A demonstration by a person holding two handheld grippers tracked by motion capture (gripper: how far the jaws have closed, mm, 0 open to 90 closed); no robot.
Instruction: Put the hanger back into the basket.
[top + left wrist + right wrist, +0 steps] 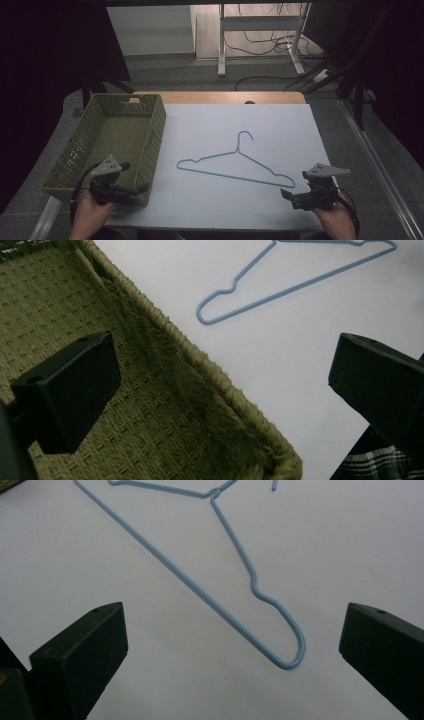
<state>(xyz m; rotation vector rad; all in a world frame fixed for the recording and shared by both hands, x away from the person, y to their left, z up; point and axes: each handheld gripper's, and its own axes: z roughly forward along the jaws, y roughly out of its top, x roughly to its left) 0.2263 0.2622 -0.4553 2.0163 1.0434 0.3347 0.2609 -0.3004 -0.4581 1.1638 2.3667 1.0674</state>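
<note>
Item 1: thin light-blue wire clothes hanger [235,165], lying flat on the white table sheet [210,200] at centre frame in the high view, hook toward the top, long bar running down to the right. Nothing touches it. I judge it light, stiff along the bar but springy, slick-coated, and so low on the sheet that my jaws may skate over it. Best hold, I think: the rounded shoulder loop or the twisted neck under the hook, where the wire doubles.

Item 2: olive-green woven rectangular basket [80,145], left of frame, apparently empty, well apart from the hanger.

Item 3: left gripper [130,187], lower left of the high view, at the basket's near corner. In the left gripper view its jaws stand wide apart, holding nothing, one over the basket weave [150,410], one over the sheet; the hanger's shoulder [220,310] sits in the upper middle.

Item 4: right gripper [290,192], lower right of the high view, just beside the hanger's right end. In the right gripper view its jaws are spread wide and empty, the shoulder loop [285,650] lying between and ahead of them.
</note>
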